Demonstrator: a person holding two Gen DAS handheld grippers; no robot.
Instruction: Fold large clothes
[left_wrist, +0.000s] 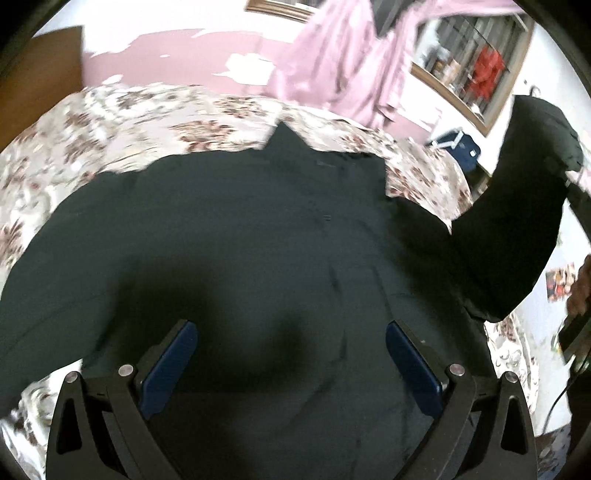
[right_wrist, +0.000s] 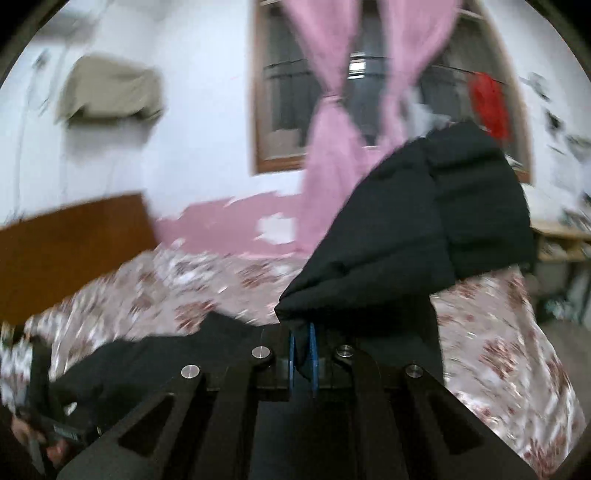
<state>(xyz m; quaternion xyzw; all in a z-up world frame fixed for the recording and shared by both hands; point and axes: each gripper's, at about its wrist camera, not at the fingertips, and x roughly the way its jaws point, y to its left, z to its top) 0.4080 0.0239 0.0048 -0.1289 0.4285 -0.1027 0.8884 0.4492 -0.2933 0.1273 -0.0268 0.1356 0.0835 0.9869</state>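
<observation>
A large black padded jacket (left_wrist: 240, 236) lies spread on a bed with a floral cover (left_wrist: 92, 125). My left gripper (left_wrist: 291, 354) is open, its blue pads wide apart just above the jacket body, holding nothing. One sleeve (left_wrist: 524, 221) is lifted up at the right. My right gripper (right_wrist: 303, 350) is shut on that sleeve (right_wrist: 424, 221), which rises quilted above the closed blue pads. The rest of the jacket (right_wrist: 155, 354) lies low at the left on the floral cover (right_wrist: 498, 350).
A brown headboard (right_wrist: 66, 251) stands at the bed's left end. Pink curtains (right_wrist: 332, 140) hang at a window (right_wrist: 288, 92) behind the bed. A blue box (left_wrist: 458, 144) sits beyond the bed. A shelf (right_wrist: 561, 240) stands at the right.
</observation>
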